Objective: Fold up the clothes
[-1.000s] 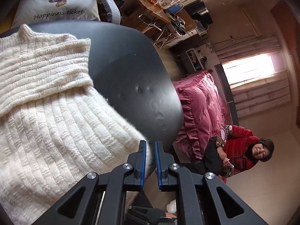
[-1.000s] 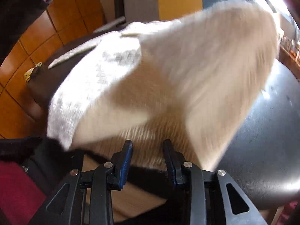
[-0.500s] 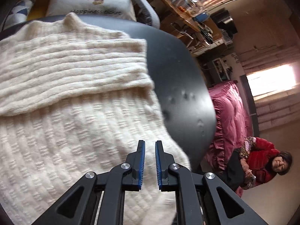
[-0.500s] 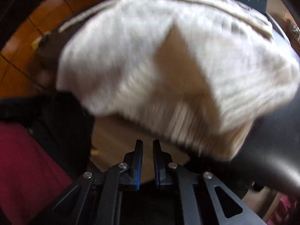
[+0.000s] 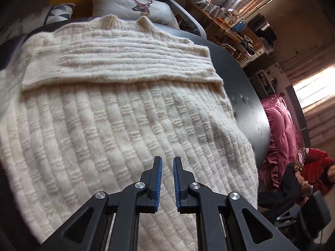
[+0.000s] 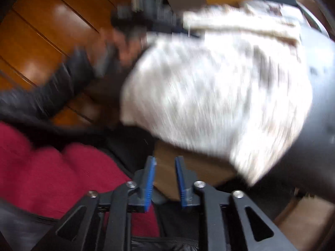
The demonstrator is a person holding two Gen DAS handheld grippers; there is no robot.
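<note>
Cream sweater [image 5: 129, 113] lies lengthwise ahead under my left fingers [image 5: 167, 163], nearly closed, empty; right fingers [image 6: 165, 165] slightly open, empty, farther off.

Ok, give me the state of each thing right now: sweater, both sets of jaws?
Sweater: lying on the dark round table, one knitted part folded across its far end, near edge overhanging.
Left gripper: jaws slightly apart, empty, over the sweater.
Right gripper: jaws apart, empty, off the table edge; view blurred.
</note>
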